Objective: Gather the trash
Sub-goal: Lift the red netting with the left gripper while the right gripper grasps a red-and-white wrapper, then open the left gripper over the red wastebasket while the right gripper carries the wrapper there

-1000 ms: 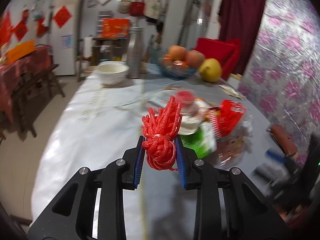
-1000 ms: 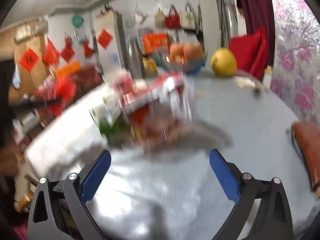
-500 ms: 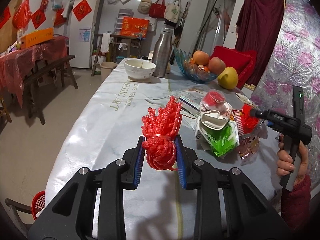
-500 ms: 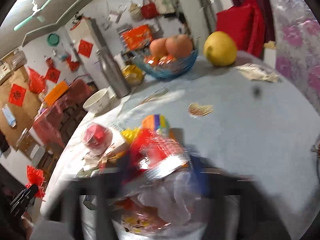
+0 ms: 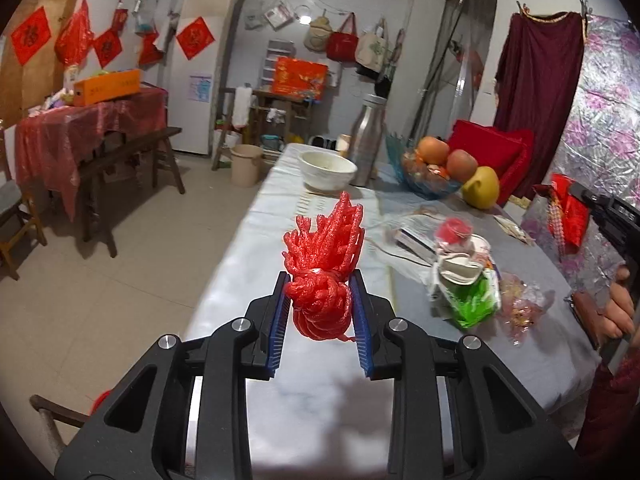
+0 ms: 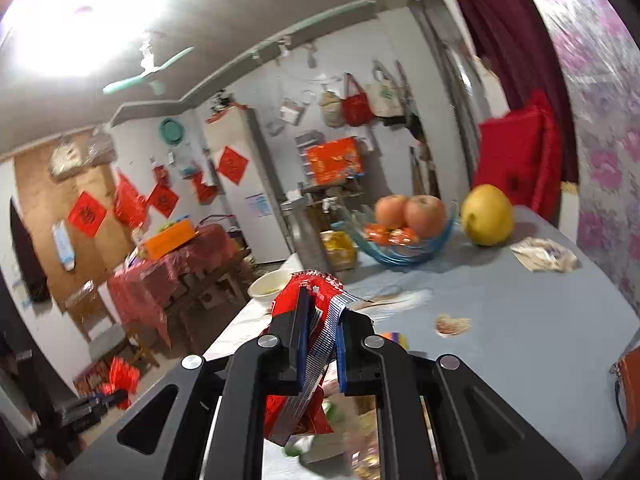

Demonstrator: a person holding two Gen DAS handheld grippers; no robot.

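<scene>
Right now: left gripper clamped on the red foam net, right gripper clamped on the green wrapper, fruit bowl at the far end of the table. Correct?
One slip: the right gripper is clamped on a red and silver snack wrapper, as the right wrist view shows. The green wrapper lies on the table. The left gripper does hold the red foam net, and the fruit bowl sits at the far end.

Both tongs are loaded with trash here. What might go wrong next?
1. The red wrapper is pinched only by a thin edge in the right tongs; most of it dangles below and may slip out.
2. The red foam net bulges past the left tongs and could spring free.
</scene>
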